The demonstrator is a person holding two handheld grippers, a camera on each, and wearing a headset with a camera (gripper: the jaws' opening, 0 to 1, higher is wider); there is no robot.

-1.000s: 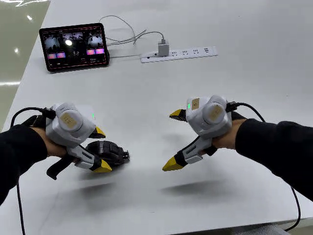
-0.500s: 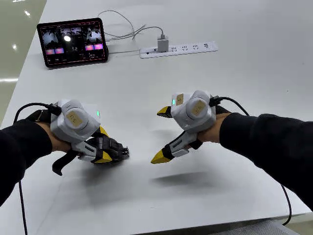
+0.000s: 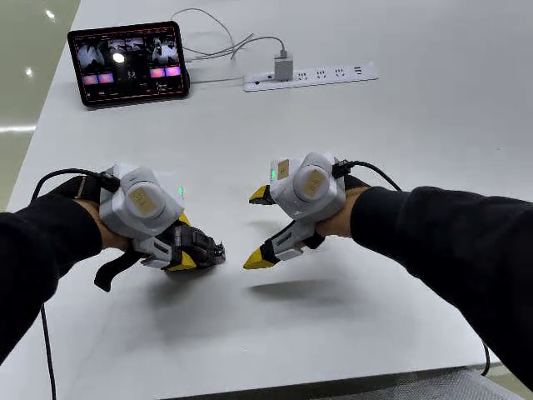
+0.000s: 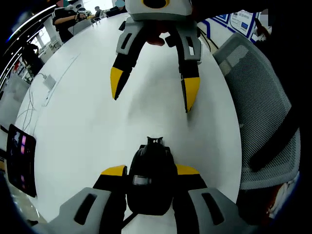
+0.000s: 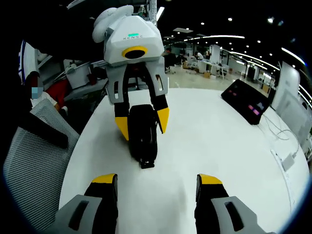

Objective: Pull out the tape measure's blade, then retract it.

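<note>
A black tape measure [image 3: 202,248] rests on the white table [image 3: 350,167], and my left gripper [image 3: 184,243] is shut on its body. In the left gripper view the tape measure [image 4: 151,180] sits between the yellow tips of my left gripper [image 4: 151,170], with the blade's end tab [image 4: 154,141] pointing forward. My right gripper [image 3: 256,227] hangs open a short way to the right of the tab and touches nothing. In the right gripper view my right gripper [image 5: 157,179] faces the tape measure [image 5: 143,136] and its tab [image 5: 146,165]. No blade is pulled out.
A tablet [image 3: 129,62] lies at the table's far left. A white power strip [image 3: 312,75] with a charger and cables lies at the far middle. A grey mesh chair [image 4: 258,97] stands beside the table. The table's front edge [image 3: 275,389] runs close below the grippers.
My left gripper, open around the tape measure a second ago, has shut on it. My right gripper has moved left, nearer the tab, and is still open.
</note>
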